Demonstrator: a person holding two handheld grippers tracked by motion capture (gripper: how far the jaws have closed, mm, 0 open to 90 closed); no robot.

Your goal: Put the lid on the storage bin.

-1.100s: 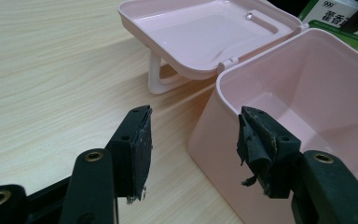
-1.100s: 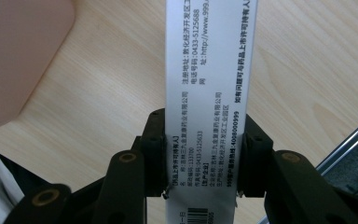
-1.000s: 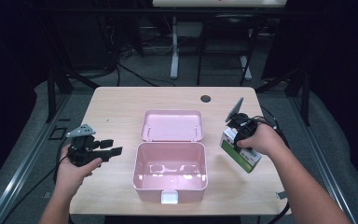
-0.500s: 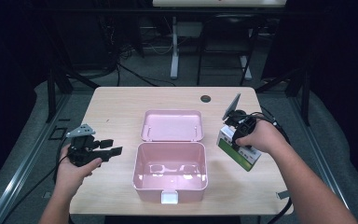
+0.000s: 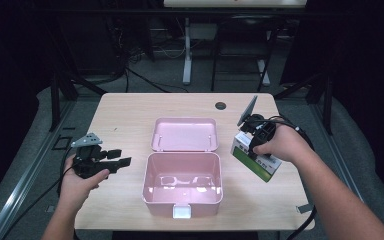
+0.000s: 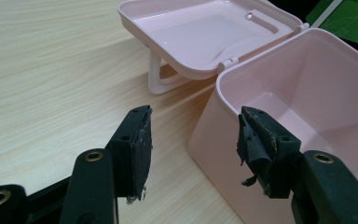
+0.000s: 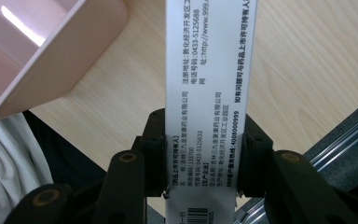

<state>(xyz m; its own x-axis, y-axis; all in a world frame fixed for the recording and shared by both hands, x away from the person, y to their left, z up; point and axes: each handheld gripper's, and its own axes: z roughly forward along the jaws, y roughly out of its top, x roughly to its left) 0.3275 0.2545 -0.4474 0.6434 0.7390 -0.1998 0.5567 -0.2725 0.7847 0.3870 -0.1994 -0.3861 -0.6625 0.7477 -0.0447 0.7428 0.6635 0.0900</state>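
Right claw point(image 7: 200, 161) clamps carton point(image 5: 256, 157), bin point(image 5: 182, 186) left of it. Clear rim, lower carton flat inside. Left claw point(image 6: 193, 149) open, empty beside bin.

We count one of nearly everything here, and two of the grippers.

On one tabletop point(image 5: 130, 112) we count one pink storage box point(image 5: 182, 185), and its one lid point(image 5: 184, 134) lies open behind it, hinged to the box. We count one white and green carton point(image 5: 252, 160), printed on its white side, as the right gripper view makes plain. We count two grippers: one left gripper point(image 5: 122, 157) and one right gripper point(image 5: 252, 152), each with two black jaws, so four jaws in all. We count two hands, one on each gripper. We also count one small dark round hole point(image 5: 220, 105) set into the tabletop near its far edge.
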